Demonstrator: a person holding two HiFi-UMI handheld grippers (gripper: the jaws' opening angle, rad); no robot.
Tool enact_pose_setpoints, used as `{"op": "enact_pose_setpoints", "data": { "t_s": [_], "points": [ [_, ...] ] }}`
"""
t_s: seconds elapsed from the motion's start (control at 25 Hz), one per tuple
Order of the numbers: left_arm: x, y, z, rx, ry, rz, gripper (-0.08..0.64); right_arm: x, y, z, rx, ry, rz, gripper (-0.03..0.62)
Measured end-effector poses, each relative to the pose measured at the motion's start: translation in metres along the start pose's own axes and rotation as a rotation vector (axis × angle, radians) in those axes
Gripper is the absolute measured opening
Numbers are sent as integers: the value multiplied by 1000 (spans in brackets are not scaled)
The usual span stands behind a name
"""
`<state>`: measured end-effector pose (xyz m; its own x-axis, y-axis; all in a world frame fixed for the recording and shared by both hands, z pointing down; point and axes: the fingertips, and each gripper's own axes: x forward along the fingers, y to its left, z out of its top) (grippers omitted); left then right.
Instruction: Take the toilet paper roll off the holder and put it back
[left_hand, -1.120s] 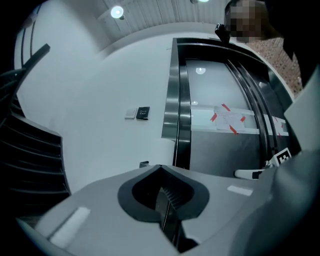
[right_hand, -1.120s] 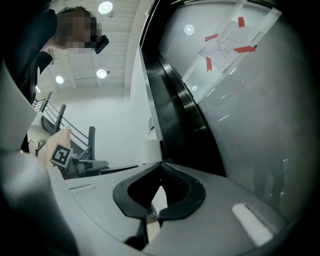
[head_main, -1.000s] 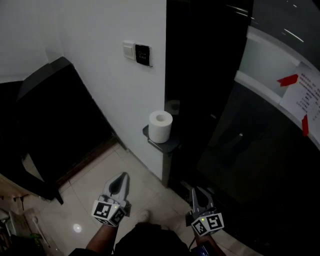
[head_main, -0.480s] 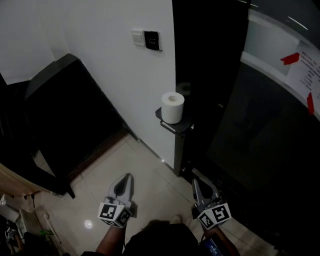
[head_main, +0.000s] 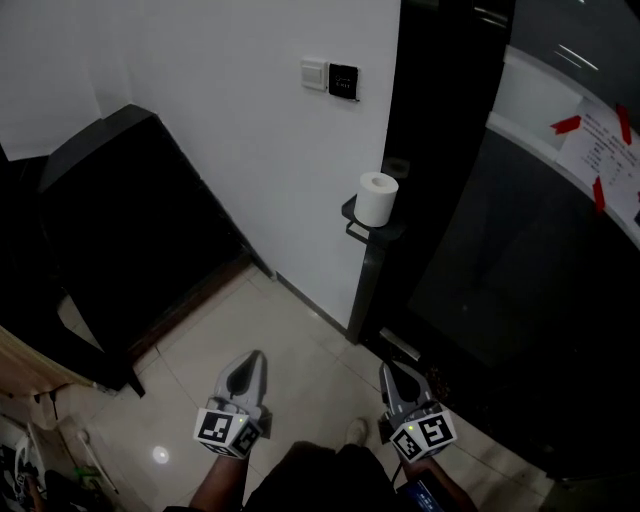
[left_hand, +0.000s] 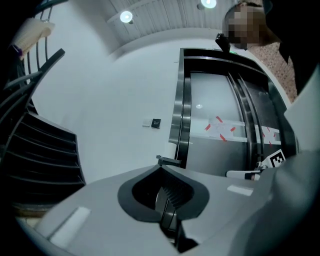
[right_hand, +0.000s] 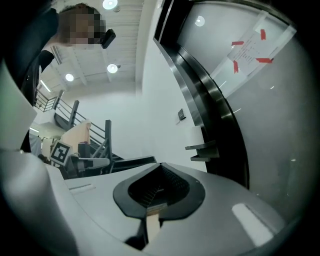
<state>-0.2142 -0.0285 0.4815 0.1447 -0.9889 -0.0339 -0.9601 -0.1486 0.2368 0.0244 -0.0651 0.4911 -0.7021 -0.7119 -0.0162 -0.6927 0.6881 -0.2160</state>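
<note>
Head view: you are looking steeply down at the toilet paper roll (head_main: 377, 197), which is standing upright on the dark holder (head_main: 362, 228). The holder is sticking out where the white wall (head_main: 250, 150) is meeting a dark glossy panel (head_main: 500, 270). A pair of switch plates (head_main: 331, 77) is sitting on the wall above the roll. You are holding the left hand-held gripper (head_main: 250, 358) and the right hand-held gripper (head_main: 388, 372) low over the pale tiled floor (head_main: 300, 350). Both are pointing forward and staying well apart from the roll. A paper notice (head_main: 598, 150) with red tape at its corners is hanging on the panel at the far right.

Left gripper view: your jaws are lying pressed together with nothing between them. The holder is showing just above their tips. A pale shape over it may be the roll, though it is blending into the wall. The right hand-held gripper is showing at the right edge.

Right gripper view: these jaws are also meeting tip to tip and carrying nothing. The holder is jutting from the dark panel ahead, and the left hand-held gripper is showing at the left.
</note>
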Motion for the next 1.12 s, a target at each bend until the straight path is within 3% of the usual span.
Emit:
{"op": "enact_pose_setpoints", "data": {
  "t_s": [0.36, 0.52, 0.76, 1.12],
  "points": [
    [-65, 8, -5, -2, 50, -127, 2, -54, 66, -23, 8, 4, -118, 12],
    [-84, 5, 16, 6, 4, -122, 2, -66, 82, -21, 0, -3, -120, 12],
    [-91, 1, 15, 5, -20, -82, 2, -78, 66, -3, -15, -55, -138, 12],
    [-73, -35, 14, 7, -47, -102, 2, -103, 43, 5, -17, -60, -135, 12]
  ]
}}
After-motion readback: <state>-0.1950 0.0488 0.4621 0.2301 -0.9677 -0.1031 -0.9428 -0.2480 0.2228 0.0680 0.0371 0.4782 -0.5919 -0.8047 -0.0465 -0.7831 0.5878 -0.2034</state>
